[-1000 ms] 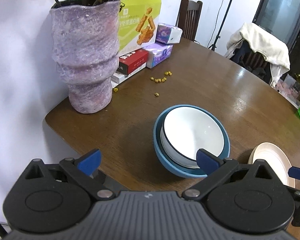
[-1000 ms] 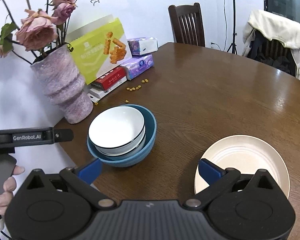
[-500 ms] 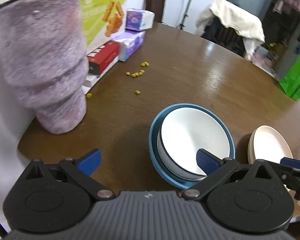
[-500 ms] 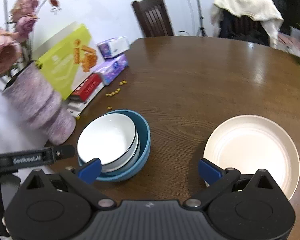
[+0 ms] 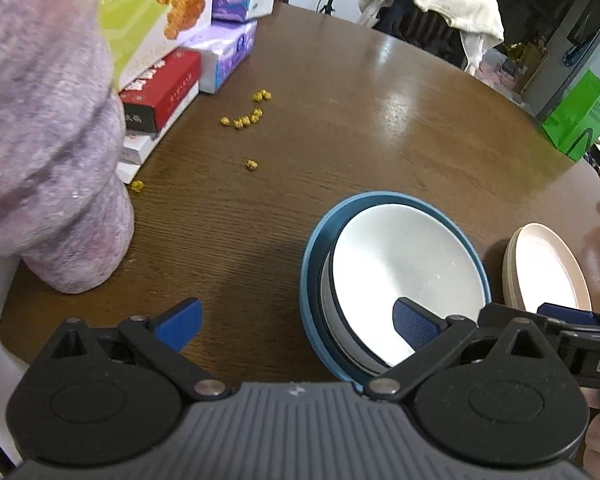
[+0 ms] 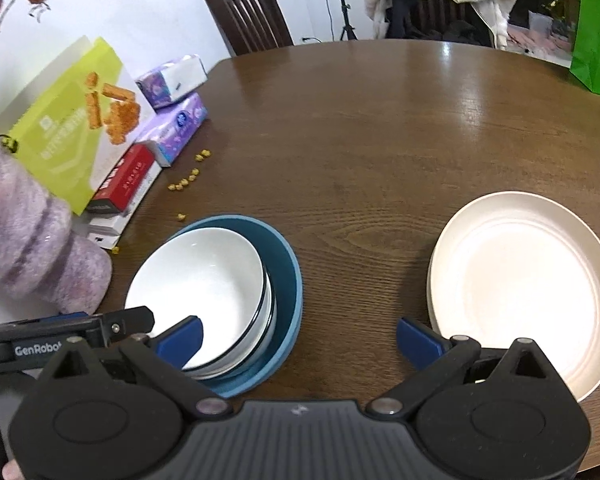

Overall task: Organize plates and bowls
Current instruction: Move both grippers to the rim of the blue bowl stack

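White bowls (image 6: pixel 204 280) sit nested inside a blue bowl (image 6: pixel 286 280) near the table's front edge; the white bowls (image 5: pixel 404 264) and the blue bowl (image 5: pixel 312 248) also show in the left wrist view. A stack of cream plates (image 6: pixel 520 284) lies to their right, also seen in the left wrist view (image 5: pixel 548 268). My left gripper (image 5: pixel 296 322) is open and empty, above the blue bowl's left rim. My right gripper (image 6: pixel 298 338) is open and empty, between the bowls and the plates.
A purple vase (image 5: pixel 48 152) stands at the front left. Behind it are a green snack box (image 6: pixel 72 140), a red box (image 6: pixel 126 176) and tissue packs (image 6: pixel 176 128). Yellow crumbs (image 5: pixel 244 120) lie on the brown table (image 6: pixel 380 128). Chairs stand behind the table.
Both grippers have moved forward and lower toward the table, so the bowls and plates look larger. Both stay open. The bowls and plates have not moved.
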`<state>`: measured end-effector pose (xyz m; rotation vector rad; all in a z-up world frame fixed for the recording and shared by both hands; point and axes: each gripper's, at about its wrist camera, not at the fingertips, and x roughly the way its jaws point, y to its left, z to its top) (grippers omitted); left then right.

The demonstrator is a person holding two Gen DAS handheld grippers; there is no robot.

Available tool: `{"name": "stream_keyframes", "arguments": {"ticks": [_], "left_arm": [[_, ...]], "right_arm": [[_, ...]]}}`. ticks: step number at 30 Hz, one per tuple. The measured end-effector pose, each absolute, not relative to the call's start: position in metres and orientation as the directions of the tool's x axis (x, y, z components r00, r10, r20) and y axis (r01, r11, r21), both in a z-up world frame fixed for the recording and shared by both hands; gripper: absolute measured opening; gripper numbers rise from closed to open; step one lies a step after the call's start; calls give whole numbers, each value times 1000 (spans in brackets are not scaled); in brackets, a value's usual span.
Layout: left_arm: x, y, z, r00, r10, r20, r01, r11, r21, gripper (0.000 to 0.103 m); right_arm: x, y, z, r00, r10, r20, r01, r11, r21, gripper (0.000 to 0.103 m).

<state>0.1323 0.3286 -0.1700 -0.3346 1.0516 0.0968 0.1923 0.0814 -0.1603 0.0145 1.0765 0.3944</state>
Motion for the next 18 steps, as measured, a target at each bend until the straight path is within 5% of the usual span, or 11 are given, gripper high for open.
{"name": "stream_keyframes", "arguments": {"ticks": [18], "left_arm": [[158,339,-195,410,-117,-904,-269,932,-243,99]], "right_arm": [[219,104,-193,318,291,-902,-268,941,209,94]]}}
